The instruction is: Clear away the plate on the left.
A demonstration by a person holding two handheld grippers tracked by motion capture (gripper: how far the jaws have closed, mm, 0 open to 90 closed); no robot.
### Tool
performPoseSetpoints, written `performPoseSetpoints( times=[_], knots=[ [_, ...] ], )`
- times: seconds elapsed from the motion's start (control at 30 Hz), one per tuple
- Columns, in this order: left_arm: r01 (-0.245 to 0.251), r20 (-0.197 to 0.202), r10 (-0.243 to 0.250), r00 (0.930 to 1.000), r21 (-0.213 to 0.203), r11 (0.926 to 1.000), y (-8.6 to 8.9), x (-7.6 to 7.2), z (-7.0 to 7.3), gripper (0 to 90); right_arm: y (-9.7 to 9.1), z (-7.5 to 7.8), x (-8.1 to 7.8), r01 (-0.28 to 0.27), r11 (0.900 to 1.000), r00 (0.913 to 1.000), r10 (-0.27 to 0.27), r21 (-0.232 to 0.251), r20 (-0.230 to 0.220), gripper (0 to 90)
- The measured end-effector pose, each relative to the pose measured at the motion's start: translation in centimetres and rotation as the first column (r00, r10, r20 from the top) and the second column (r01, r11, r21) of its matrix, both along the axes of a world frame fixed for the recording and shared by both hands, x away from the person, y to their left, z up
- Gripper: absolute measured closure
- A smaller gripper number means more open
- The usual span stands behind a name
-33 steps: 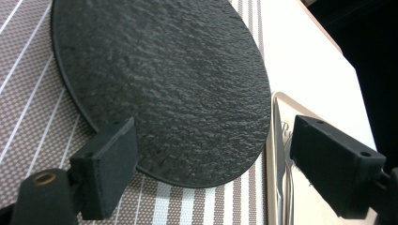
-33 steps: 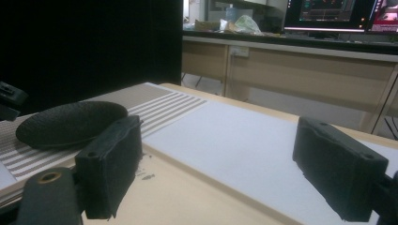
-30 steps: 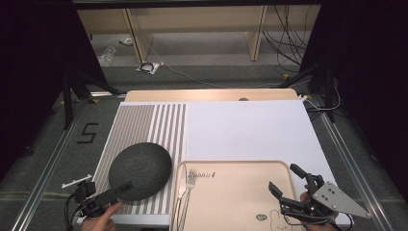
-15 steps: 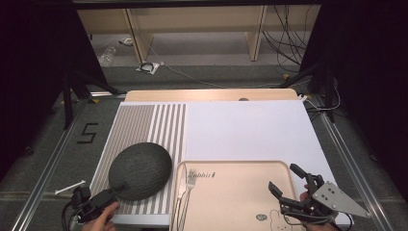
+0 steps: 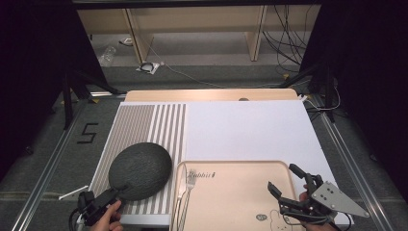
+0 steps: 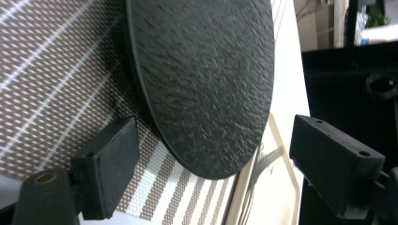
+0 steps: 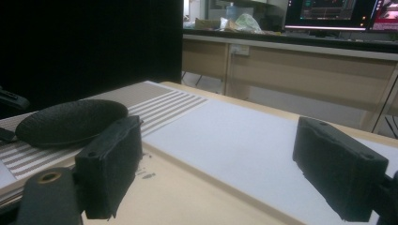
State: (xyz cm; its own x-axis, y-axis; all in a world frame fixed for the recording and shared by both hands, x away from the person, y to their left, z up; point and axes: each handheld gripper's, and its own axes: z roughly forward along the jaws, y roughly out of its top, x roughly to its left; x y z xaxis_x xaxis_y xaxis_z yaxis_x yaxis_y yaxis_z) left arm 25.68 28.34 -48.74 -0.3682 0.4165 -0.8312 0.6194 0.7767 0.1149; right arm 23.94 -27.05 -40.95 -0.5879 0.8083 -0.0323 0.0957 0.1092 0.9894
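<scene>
High view: dark plate [image 5: 139, 171] unmoved on striped mat [image 5: 144, 125], at 8 o'clock of table. Left gripper [image 5: 109, 196] nudged back in at its 7 o'clock rim, jaws apart, astride the edge, not clamped; grasp likely next. Right gripper [image 5: 284, 179] idle, jaws apart, over tray [image 5: 231, 165] at 5 o'clock. Readable: "Rabbit" [image 5: 202, 175] on tray, "5" [image 5: 87, 133] on floor.

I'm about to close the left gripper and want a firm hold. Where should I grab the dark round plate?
Take the dark plate by its near rim, coming in low from the person's side. It lies flat on the striped mat, and the open left gripper already straddles that thin edge.
</scene>
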Motion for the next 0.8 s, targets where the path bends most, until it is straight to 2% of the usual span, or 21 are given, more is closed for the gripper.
performPoseSetpoints(
  times=[0.13, 0.23, 0.27, 0.33, 0.4, 0.5, 0.6, 0.8],
  knots=[
    [-0.050, -0.004, 0.050, 0.9987, -0.045, 0.9977, 0.0, -0.1, -0.5, 17.0, 0.1, 0.0, 0.0, 0.000, 1.0000, 1.0000, 0.000, -0.005, -0.001, 16.9],
    [-0.099, -0.028, 0.097, 0.9949, -0.116, 0.9883, -0.1, -0.2, -1.3, 18.2, 0.1, 0.0, 0.0, 0.000, 1.0000, 1.0000, 0.000, -0.004, -0.002, 16.9],
    [-0.118, -0.027, 0.116, 0.9929, -0.140, 0.9830, -0.1, -0.2, -1.5, 19.0, 0.0, 0.0, 0.0, 0.003, 1.0000, 1.0000, -0.003, -0.007, -0.005, 16.9],
    [-0.140, -0.013, 0.139, 0.9901, -0.143, 0.9797, -0.2, -0.2, -1.4, 20.8, 0.1, 0.0, 0.0, 0.002, 1.0000, 1.0000, -0.002, -0.006, -0.004, 16.9],
    [-0.160, 0.009, 0.163, 0.9865, -0.166, 0.9732, -0.4, -0.2, -1.4, 22.5, 0.1, 0.0, 0.0, -0.001, 1.0000, 1.0000, 0.001, -0.008, -0.003, 16.9],
    [-0.190, 0.002, 0.194, 0.9810, -0.197, 0.9619, -0.6, -0.1, -1.8, 24.4, 0.1, 0.0, 0.0, 0.000, 1.0000, 1.0000, 0.000, -0.008, -0.005, 16.9],
    [-0.204, -0.002, 0.209, 0.9780, -0.220, 0.9540, -0.7, 0.0, -2.2, 27.9, 0.1, 0.0, 0.0, -0.003, 1.0000, 1.0000, 0.003, -0.002, 0.002, 16.9],
    [-0.231, -0.013, 0.234, 0.9721, -0.231, 0.9453, -0.7, 0.0, -2.6, 34.9, 0.1, 0.0, 0.0, -0.004, 1.0000, 1.0000, 0.004, -0.004, 0.001, 16.9]
  ],
)
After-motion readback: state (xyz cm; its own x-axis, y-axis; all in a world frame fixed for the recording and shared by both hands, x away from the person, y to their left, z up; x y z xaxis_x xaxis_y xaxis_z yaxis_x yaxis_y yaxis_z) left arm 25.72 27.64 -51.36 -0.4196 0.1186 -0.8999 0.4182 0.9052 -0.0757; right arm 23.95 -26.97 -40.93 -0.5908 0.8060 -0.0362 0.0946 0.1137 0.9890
